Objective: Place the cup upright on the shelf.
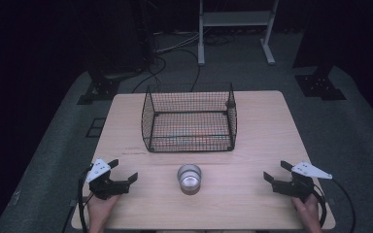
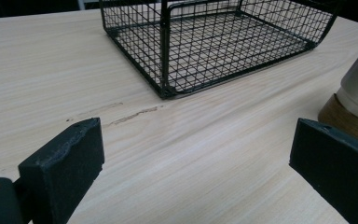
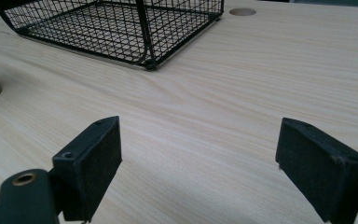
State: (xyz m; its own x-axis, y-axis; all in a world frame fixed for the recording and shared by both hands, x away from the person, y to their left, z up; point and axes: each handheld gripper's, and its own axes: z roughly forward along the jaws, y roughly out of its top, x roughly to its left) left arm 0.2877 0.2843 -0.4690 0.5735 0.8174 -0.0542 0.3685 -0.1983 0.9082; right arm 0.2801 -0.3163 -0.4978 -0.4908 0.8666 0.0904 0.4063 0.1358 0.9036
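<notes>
Between the left hand-held gripper [image 1: 125, 171] and the right hand-held gripper [image 1: 275, 171], both gaping wide and empty, the cup [image 1: 189, 178] is standing on the tabletop [image 1: 262, 126], probably waiting for a grasp.

The left tongs [image 1: 125, 170] sit low near the left front corner, held by the left hand [image 1: 99, 208] that comes in from the bottom edge. Their jaws stand wide apart with nothing between them. The right tongs [image 1: 277, 171] sit low at the right front corner in the right hand [image 1: 309, 208]. Their jaws are wide apart too. Both tongs point inward and forward.
</notes>
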